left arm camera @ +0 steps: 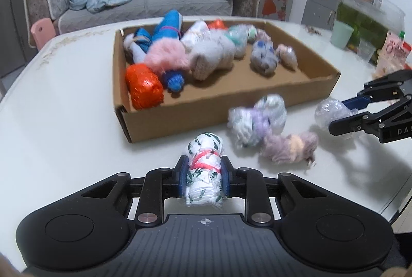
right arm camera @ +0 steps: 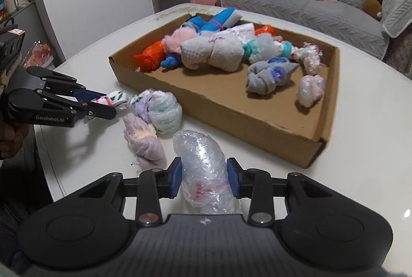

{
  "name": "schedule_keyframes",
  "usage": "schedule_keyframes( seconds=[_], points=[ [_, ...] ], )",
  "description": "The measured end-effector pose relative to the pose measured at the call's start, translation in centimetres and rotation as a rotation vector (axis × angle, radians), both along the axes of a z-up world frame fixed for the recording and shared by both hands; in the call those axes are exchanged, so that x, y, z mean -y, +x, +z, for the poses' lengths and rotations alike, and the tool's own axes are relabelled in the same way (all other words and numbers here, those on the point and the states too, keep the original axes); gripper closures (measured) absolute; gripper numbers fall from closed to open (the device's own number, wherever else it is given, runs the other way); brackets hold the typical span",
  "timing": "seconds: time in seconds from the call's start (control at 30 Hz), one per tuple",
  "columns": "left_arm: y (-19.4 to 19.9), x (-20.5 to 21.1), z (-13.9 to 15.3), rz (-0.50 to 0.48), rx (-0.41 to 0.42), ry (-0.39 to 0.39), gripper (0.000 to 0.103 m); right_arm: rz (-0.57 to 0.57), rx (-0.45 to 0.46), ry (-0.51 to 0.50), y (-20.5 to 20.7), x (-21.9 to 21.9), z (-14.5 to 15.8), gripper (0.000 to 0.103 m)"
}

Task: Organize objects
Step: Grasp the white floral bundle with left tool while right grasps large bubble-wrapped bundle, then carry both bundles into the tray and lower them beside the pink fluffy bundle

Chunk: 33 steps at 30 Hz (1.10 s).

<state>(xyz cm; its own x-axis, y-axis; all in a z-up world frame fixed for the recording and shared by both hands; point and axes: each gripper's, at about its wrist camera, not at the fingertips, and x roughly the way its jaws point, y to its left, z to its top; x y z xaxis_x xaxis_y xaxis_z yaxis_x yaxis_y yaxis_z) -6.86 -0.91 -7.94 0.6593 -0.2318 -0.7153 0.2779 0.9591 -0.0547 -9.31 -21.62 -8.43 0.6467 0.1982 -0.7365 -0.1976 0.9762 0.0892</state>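
White green-printed roll (left arm camera: 204, 169), pink-tied.

A white rolled cloth bundle with green print and a red tie (left arm camera: 204, 169) lies on the desk (left arm camera: 77, 122) before an open cardboard box (left arm camera: 211, 109) of bundles. Beside it lie a white-lilac bundle (left arm camera: 257, 120), a mauve fuzzy bundle (left arm camera: 288, 147) and a clear bubble-wrap bundle (right arm camera: 203, 174).

A white table (left arm camera: 64, 122) carries a shallow cardboard box (left arm camera: 206, 112) of bundles. Just outside the box lie a white-purple bundle (left arm camera: 257, 120) and, touching it, a lilac one (left arm camera: 288, 147). A green cup (left arm camera: 342, 33) stands at the far edge.
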Motion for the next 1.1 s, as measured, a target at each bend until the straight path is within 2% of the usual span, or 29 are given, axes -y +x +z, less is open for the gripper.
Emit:
schedule_keyframes(
  seconds=[0.37, 0.63, 0.8, 1.03, 1.1],
  points=[
    [2.2, -2.4, 6.9, 0.058, 0.035, -0.057, 0.072, -0.034, 0.131, 0.035, 1.1, 2.1, 6.6, 0.070],
    [5.9, -0.8, 9.7, 0.033, 0.033, -0.115, 0.071, -0.019, 0.149, 0.065, 5.2, 1.7, 8.4, 0.069],
    [8.5, 2.4, 9.0, -0.031, -0.010, -0.128, 0.071, -0.015, 0.122, 0.062, 7.2, 1.4, 8.2, 0.069],
    [11.2, 5.7, 5.1, -0.085, -0.109, -0.120, 0.071, -0.034, 0.044, 0.068, 9.1, 1.5, 5.8, 0.069],
    [11.8, 6.1, 3.9, -0.088, -0.123, -0.091, 0.071, -0.041, 0.028, 0.072, 9.3, 1.6, 5.2, 0.069]
  ],
)
